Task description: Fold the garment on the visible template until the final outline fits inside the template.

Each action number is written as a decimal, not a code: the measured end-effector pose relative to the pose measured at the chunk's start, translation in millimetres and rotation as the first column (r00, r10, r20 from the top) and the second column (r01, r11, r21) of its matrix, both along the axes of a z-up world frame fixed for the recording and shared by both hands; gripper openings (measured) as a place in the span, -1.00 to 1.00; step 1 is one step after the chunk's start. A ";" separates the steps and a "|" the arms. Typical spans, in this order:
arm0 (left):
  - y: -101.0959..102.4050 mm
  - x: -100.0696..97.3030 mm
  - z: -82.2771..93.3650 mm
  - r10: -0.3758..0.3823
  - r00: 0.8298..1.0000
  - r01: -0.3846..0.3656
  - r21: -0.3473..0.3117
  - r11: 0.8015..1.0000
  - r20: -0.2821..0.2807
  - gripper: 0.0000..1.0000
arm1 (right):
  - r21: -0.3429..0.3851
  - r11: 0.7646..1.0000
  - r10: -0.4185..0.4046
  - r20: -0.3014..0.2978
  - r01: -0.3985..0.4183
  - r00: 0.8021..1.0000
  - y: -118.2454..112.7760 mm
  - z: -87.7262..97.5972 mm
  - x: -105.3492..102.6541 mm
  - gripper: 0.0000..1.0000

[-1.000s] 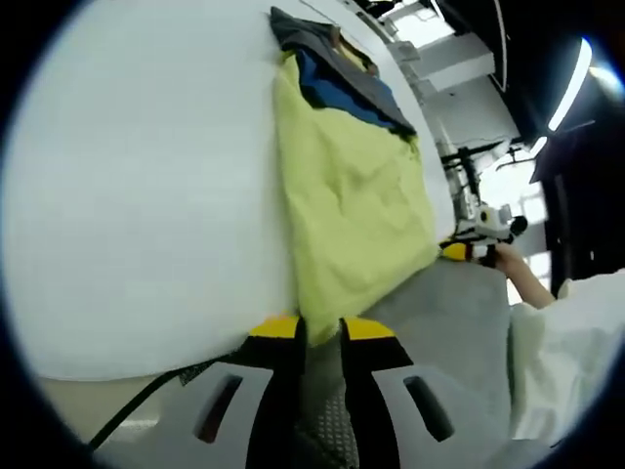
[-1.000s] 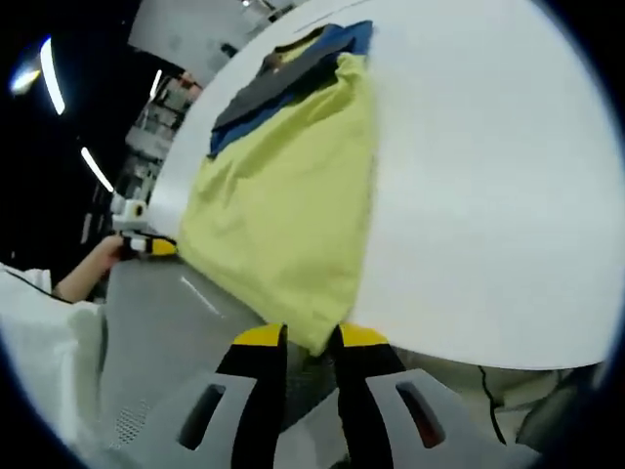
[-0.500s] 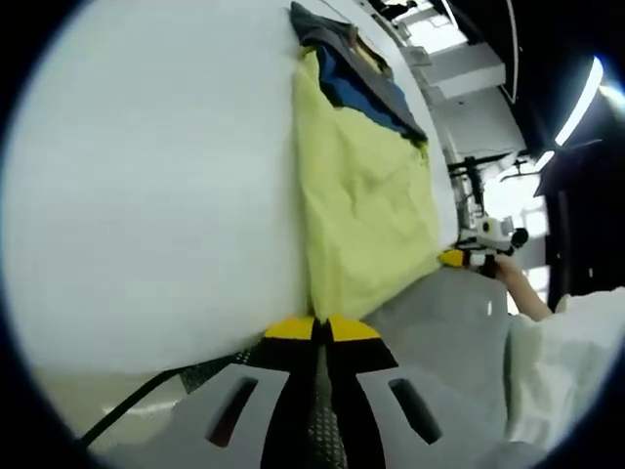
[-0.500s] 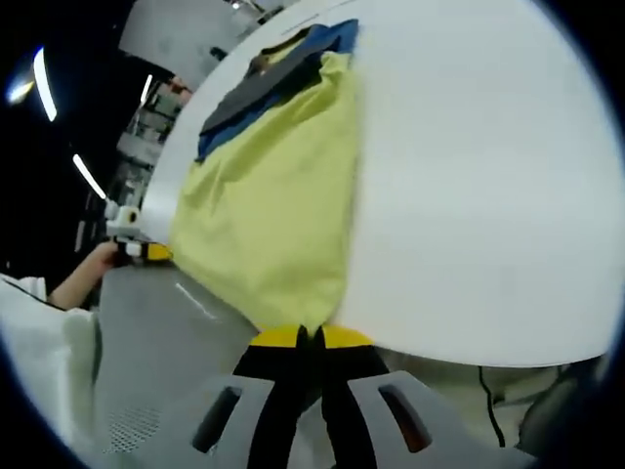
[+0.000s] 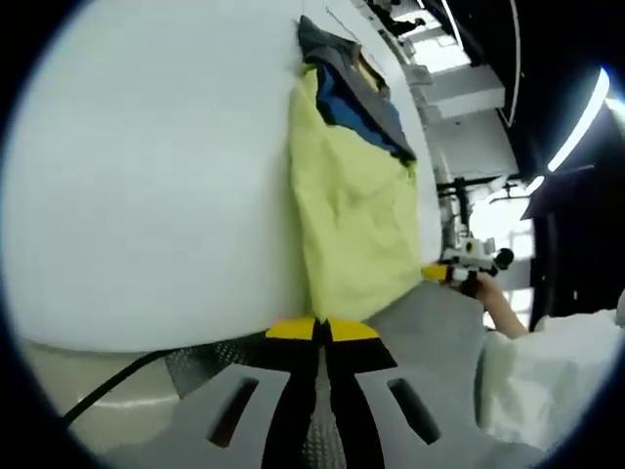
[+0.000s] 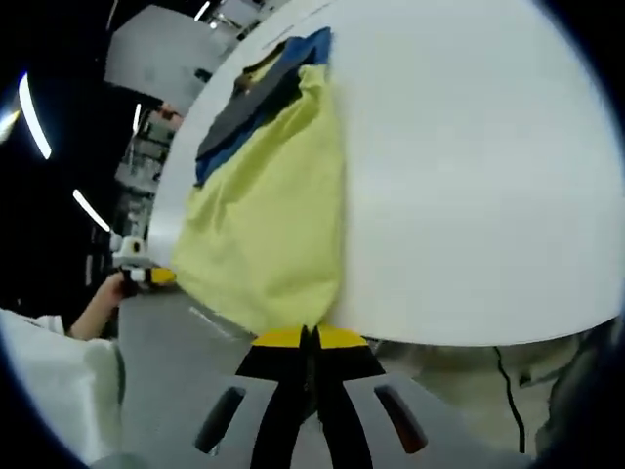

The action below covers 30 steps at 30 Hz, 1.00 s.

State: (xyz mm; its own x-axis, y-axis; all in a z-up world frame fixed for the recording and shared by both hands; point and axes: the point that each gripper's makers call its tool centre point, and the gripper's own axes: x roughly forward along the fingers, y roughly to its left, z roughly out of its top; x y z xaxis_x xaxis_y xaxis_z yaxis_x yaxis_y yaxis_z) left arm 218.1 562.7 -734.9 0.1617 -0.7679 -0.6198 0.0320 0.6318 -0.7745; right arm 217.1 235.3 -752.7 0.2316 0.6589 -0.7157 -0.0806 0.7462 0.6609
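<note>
Both of your grippers hold the near hem of the yellow garment (image 5: 352, 225), one at each corner. In the left gripper view, the left gripper (image 5: 322, 329) has its yellow-tipped jaws pressed together with the garment's near corner meeting the tips; I judge it clamped on the cloth, though the pinch itself is hidden. In the right gripper view, the right gripper (image 6: 310, 337) shows the same condition at the other near corner.

The garment lies lengthwise on the white tabletop (image 5: 146, 195), near edge at the tabletop's rim, far end reaching dark grey and blue cloth (image 5: 356, 83). Whether that cloth is the collar or a separate item cannot be told. No template outline can be made out on the surface.

The step in hand appears to be a fold of the near hem up and over towards the far end.

Recommendations:
- Raise both corners together and level, so the hem stays straight between the grippers.
- Keep the cloth lightly taut across its width; slack will leave wrinkles in the body, which already shows creases.
- Carry the hem forward in a low arc so the far part does not drag.
- Lay the hem down squarely before releasing.
</note>
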 end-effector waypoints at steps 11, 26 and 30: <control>1.7 -2.9 15.8 0.045 0.999 -0.046 -0.038 0.998 -0.017 -1.00 | 0.065 0.997 -0.032 0.058 0.028 0.998 -4.6 32.0 4.9 -0.94; 1.1 -5.4 57.6 0.058 0.996 -0.051 -0.103 0.993 0.069 -1.00 | 0.242 0.968 -0.108 0.157 0.068 0.982 -6.4 83.8 9.1 -0.94; 1.1 -8.6 64.3 0.058 0.995 -0.048 -0.114 0.992 0.082 -1.00 | 0.241 0.968 -0.104 0.166 0.062 0.981 -2.2 88.9 1.9 -0.94</control>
